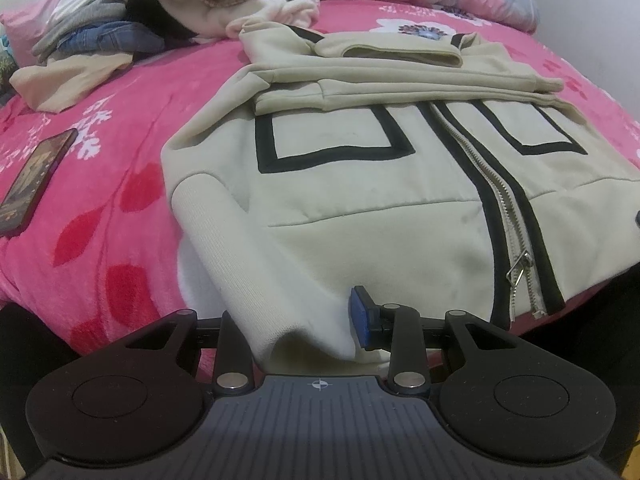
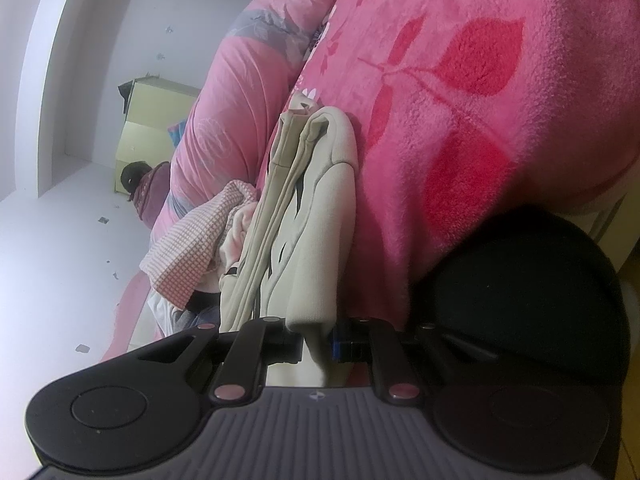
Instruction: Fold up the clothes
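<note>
Pink floral bedding (image 1: 120, 200) carries the cream zip-up jacket (image 1: 360, 184), sleeves folded across. Only the left view shows the clothes pile (image 1: 120, 32) and phone (image 1: 32, 180); only the right shows white floor (image 2: 60, 240). Left gripper (image 1: 292, 320) clamps the ribbed hem; right gripper (image 2: 316, 340) pinches another hem corner.

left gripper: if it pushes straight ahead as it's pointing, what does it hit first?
The left gripper already grips the cream zip jacket at its ribbed hem. Straight on, it would likely only push further into that jacket; depth is unclear.
</note>
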Demonstrator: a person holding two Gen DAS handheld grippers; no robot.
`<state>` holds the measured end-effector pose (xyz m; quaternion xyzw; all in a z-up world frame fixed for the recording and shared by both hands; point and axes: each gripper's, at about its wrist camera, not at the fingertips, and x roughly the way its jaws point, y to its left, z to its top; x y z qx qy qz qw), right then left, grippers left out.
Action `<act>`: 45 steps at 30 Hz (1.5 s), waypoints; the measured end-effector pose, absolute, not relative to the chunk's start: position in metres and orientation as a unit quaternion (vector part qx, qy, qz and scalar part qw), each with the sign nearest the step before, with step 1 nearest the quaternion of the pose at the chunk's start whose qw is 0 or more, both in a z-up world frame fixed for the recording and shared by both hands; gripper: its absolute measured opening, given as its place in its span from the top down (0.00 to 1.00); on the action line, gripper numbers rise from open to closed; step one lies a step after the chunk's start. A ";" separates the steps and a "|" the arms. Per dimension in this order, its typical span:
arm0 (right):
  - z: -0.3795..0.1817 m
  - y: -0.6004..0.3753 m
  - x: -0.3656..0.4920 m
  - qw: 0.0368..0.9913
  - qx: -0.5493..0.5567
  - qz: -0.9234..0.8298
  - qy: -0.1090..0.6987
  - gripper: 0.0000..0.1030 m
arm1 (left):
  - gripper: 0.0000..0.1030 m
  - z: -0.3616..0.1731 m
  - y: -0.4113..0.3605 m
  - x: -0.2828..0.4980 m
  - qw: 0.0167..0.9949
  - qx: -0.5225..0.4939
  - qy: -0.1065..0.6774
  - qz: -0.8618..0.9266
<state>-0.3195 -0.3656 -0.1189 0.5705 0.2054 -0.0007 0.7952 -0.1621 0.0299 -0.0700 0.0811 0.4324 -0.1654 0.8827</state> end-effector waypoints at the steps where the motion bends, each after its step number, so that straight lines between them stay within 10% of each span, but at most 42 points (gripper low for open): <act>1: -0.119 -0.366 -0.320 0.795 0.571 -0.001 0.205 0.87 | 0.69 -0.070 0.030 -0.162 0.883 0.082 0.432 -0.165; 14: -0.118 -0.364 -0.318 0.799 0.566 0.001 0.205 0.87 | 0.69 -0.070 0.028 -0.164 0.884 0.089 0.428 -0.165; 19: -0.106 -0.359 -0.318 0.813 0.545 0.000 0.205 0.89 | 0.85 -0.063 0.037 -0.169 0.883 0.073 0.424 -0.185; 45: 0.022 -0.363 -0.225 0.868 0.476 0.052 0.133 0.90 | 0.96 0.010 0.108 -0.067 0.864 -0.229 0.299 -0.333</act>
